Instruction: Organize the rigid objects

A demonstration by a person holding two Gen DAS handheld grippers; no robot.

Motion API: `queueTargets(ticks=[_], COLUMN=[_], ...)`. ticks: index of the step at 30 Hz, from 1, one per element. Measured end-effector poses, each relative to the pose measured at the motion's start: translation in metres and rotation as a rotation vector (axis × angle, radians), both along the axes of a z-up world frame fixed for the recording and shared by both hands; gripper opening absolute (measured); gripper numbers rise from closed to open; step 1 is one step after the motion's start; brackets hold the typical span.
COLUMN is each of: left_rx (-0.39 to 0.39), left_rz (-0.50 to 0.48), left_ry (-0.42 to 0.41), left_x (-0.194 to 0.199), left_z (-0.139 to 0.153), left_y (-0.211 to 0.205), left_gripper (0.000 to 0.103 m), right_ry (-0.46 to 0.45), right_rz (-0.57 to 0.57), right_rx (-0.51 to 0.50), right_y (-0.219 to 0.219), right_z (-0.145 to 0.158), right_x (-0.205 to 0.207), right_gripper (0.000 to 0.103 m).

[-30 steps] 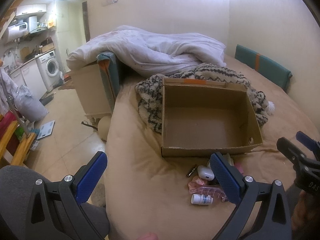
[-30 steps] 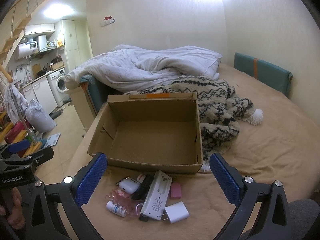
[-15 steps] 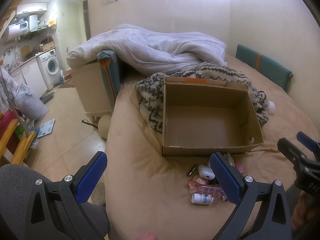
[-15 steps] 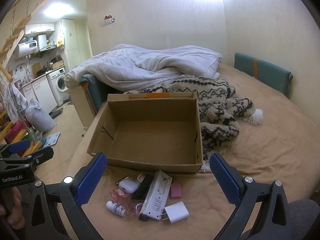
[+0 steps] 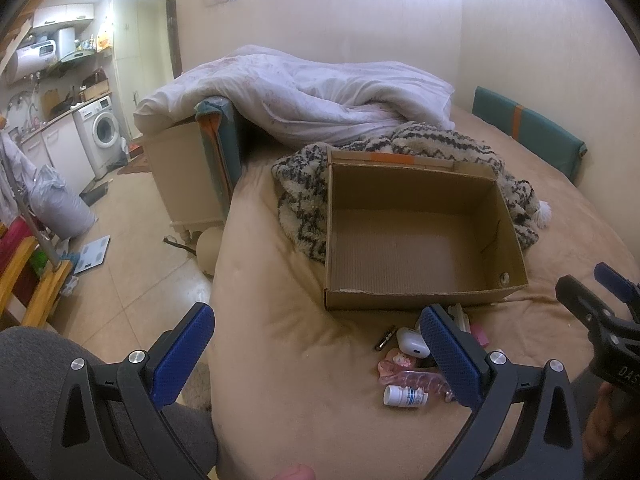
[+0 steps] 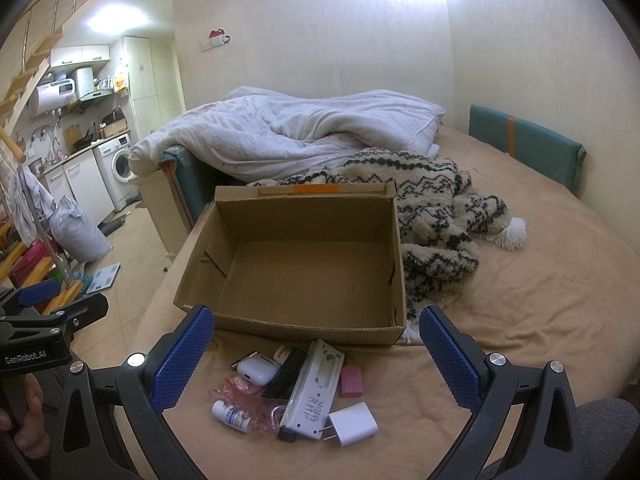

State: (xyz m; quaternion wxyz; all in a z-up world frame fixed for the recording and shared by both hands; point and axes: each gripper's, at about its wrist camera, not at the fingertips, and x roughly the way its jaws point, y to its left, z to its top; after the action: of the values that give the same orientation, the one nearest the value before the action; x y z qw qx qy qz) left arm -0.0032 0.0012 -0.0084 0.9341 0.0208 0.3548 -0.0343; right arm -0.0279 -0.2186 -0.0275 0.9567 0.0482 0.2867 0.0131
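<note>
Showing white charger [image 6: 353, 423] only rightward, left claw [image 5: 316, 354] blocking, box [image 5: 420, 236] beyond

A bed [image 6: 540, 300] covered in a tan sheet carried everything. An open cardboard box [image 6: 296, 276] sat near its middle, touching a black-and-cream knitted blanket [image 6: 436, 216] at the box's 3 o'clock. A rumpled white duvet [image 6: 304, 132] lay at 12 o'clock beyond both. At the box's 6 o'clock a small cluster lay on the sheet: a white earbud case [image 6: 258, 371], a white pill bottle [image 6: 232, 416], a crumpled pink clear plastic piece [image 6: 240, 390], a long white device [image 6: 314, 388] on a black item [image 6: 286, 372], a pink eraser-like block [image 6: 352, 380] and a white plug adapter [image 6: 354, 423]. A teal cushion [image 6: 524, 144] stood against the wall at 2 o'clock.
</note>
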Motion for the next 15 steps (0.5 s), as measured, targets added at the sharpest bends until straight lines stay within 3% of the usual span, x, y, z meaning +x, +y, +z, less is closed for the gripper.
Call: queueTargets(ticks=[15], left_rx=[0.002], left_rz=[0.001], left_ry=[0.001], left_x=[0.0009], left_z=[-0.0002], left_y=[-0.0001], left_gripper=[0.103], right_ry=[0.000], right_rz=[-0.001], right_rx=[0.003], right_y=[0.0004], right_z=[0.0005], right_x=[0.0001], right_gripper=[0.103])
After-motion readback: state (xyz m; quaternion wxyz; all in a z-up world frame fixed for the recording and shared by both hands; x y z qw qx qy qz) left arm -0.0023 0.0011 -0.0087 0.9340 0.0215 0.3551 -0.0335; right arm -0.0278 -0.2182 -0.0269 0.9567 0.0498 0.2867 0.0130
